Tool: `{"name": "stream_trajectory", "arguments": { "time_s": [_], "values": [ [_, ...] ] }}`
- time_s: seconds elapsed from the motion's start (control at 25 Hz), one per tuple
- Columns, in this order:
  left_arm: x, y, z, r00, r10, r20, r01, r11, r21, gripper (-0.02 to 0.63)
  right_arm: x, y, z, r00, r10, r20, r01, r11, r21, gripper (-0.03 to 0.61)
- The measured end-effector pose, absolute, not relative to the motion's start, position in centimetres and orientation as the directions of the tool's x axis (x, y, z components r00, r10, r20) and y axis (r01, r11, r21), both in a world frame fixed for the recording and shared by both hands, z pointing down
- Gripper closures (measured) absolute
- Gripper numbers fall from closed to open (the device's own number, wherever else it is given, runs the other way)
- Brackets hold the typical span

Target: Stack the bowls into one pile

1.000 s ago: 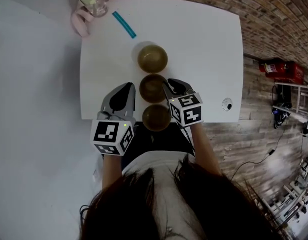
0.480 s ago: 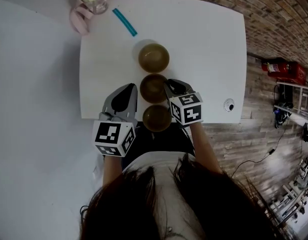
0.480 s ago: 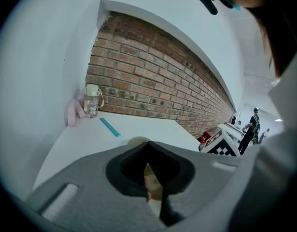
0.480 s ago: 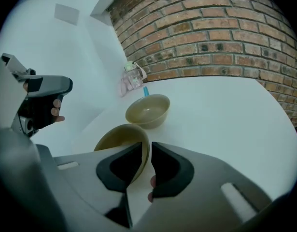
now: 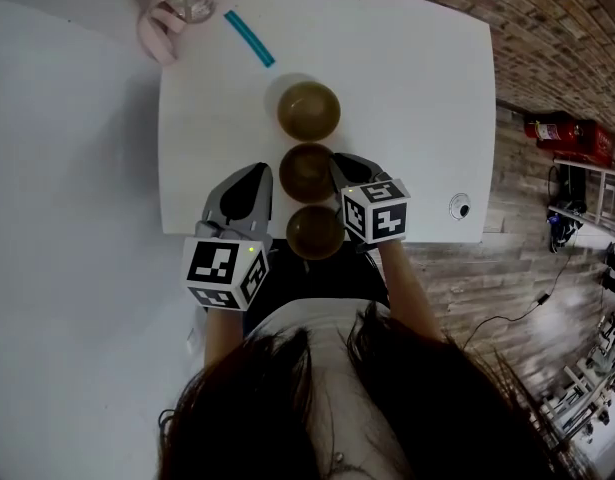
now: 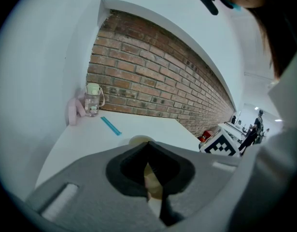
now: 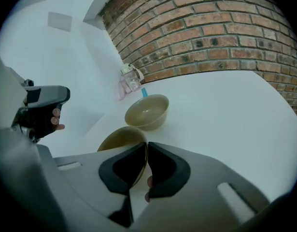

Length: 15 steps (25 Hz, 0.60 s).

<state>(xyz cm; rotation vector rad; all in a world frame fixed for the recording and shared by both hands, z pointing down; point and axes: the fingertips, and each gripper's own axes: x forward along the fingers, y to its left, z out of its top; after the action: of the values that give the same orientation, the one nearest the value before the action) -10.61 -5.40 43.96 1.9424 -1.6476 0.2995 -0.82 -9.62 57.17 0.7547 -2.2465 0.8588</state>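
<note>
Currently the right gripper (image 7: 147, 149) has its jaws narrowed onto the right rim of the middle bowl (image 5: 307, 172), pinching the thin wall. Beyond the middle bowl stands the far bowl (image 5: 308, 110); on its person's side, very close, stands the near bowl (image 5: 315, 231). Left of the middle bowl the left gripper (image 6: 149, 146) hovers, jaws pressed together and seemingly empty. A one-sided rim pinch likely lets the bowl tilt or slip on lifting, and a swing could knock the near bowl off the table (image 5: 417, 118).
</note>
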Motion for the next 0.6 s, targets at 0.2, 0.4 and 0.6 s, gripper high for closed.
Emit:
{"name": "stream_trajectory", "arguments": {
  "time_s": [0.2, 0.4, 0.6],
  "values": [
    [-10.8, -5.2, 44.0, 0.218, -0.829, 0.515, -0.958, -0.08, 0.276, 0.611, -1.1, -9.7, 56.8, -0.661, -0.285, 0.694, -0.681, 0.616, -0.395, 0.557],
    [-10.8, -5.0, 43.7, 0.222, -0.831, 0.51, -0.957, -0.086, 0.276, 0.611, -1.3, -9.5, 56.4, -0.669, -0.283, 0.687, -0.676, 0.616, -0.405, 0.557],
    [-10.8, -4.8, 43.4, 0.22, -0.835, 0.504, -0.958, -0.089, 0.271, 0.611, -1.7, -9.5, 55.5, -0.686, -0.289, 0.668, -0.668, 0.614, -0.421, 0.557]
  ]
}}
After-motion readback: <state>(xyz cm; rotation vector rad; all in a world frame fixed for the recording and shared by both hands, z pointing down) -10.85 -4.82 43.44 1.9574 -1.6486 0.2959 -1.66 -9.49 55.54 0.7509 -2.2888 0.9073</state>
